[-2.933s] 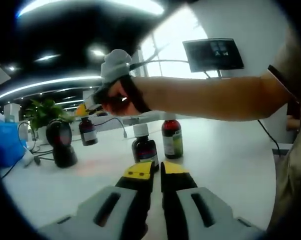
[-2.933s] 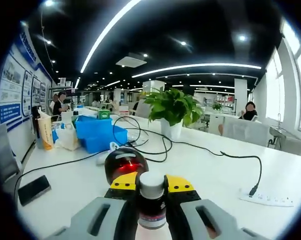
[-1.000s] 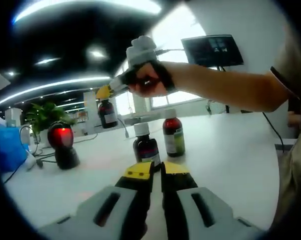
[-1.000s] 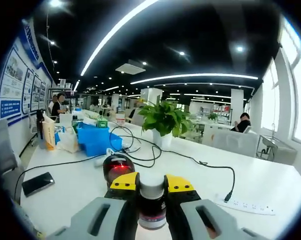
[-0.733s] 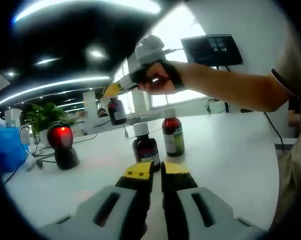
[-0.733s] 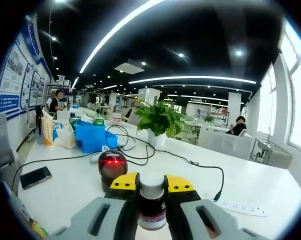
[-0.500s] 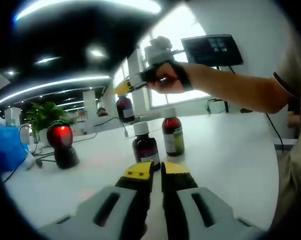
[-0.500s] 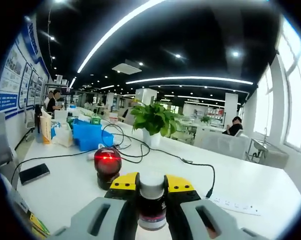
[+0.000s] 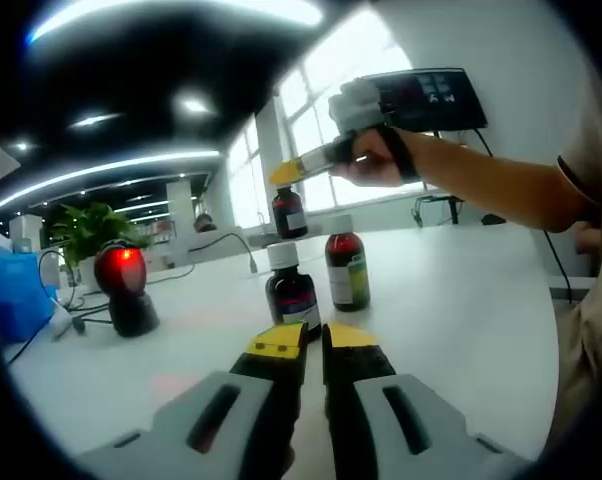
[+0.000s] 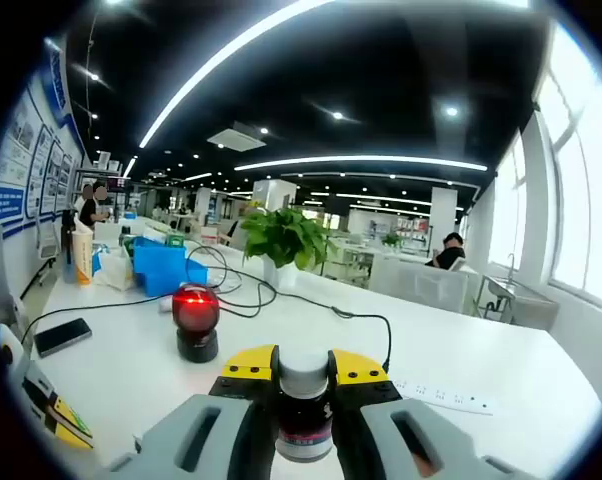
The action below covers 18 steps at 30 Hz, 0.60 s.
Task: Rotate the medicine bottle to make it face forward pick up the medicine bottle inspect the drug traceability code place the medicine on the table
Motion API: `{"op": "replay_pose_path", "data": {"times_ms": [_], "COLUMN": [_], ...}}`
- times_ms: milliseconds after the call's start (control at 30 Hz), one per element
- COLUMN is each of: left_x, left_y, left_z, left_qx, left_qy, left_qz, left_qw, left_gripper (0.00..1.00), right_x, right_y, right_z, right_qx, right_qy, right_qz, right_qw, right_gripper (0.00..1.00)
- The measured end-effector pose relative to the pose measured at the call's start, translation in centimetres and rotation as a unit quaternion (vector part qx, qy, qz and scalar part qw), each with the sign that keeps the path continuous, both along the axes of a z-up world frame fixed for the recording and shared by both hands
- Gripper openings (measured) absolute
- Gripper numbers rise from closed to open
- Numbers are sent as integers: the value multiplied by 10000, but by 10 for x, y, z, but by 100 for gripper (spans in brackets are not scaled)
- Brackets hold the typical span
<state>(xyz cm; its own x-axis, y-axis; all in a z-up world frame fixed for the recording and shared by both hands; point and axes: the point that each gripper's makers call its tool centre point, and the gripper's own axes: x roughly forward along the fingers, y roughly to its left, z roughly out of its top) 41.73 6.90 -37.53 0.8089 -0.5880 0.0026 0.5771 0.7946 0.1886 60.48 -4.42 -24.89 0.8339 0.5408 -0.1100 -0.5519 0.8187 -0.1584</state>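
Note:
In the left gripper view a hand holds my right gripper (image 9: 293, 172) in the air, shut on a small brown medicine bottle (image 9: 288, 212) with a white label. Under it two more bottles stand on the white table (image 9: 451, 310): a dark one with a white cap (image 9: 289, 290) and a red-capped one with a green label (image 9: 346, 272). My left gripper (image 9: 314, 340) rests low in front of them, jaws together, holding nothing. In the right gripper view the white-capped bottle (image 10: 303, 410) sits upright between the yellow tips of my right gripper (image 10: 303, 365).
A black barcode scanner (image 9: 121, 285) with a red light (image 10: 195, 313) stands on the table to the left. Behind it are a potted plant (image 10: 281, 235), a blue box (image 10: 161, 265), cables, a phone (image 10: 61, 337) and a power strip (image 10: 441, 397). A monitor (image 9: 426, 100) hangs at the back right.
My right gripper has carried the bottle away from the scanner, to the right and above the two standing bottles. The left gripper has stayed still and shut.

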Motion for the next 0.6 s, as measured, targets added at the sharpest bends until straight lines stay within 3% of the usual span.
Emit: {"op": "replay_pose_path", "data": {"times_ms": [600], "left_x": [2], "left_y": [2], "left_z": [0], "left_qx": [-63], "left_qy": [8], "left_qz": [42], "left_qw": [10000], "left_gripper": [0], "right_x": [-27], "right_y": [-60], "right_z": [-32], "right_qx": [67], "right_qy": [50], "right_qz": [-468], "right_qw": [9989], "right_gripper": [15]}}
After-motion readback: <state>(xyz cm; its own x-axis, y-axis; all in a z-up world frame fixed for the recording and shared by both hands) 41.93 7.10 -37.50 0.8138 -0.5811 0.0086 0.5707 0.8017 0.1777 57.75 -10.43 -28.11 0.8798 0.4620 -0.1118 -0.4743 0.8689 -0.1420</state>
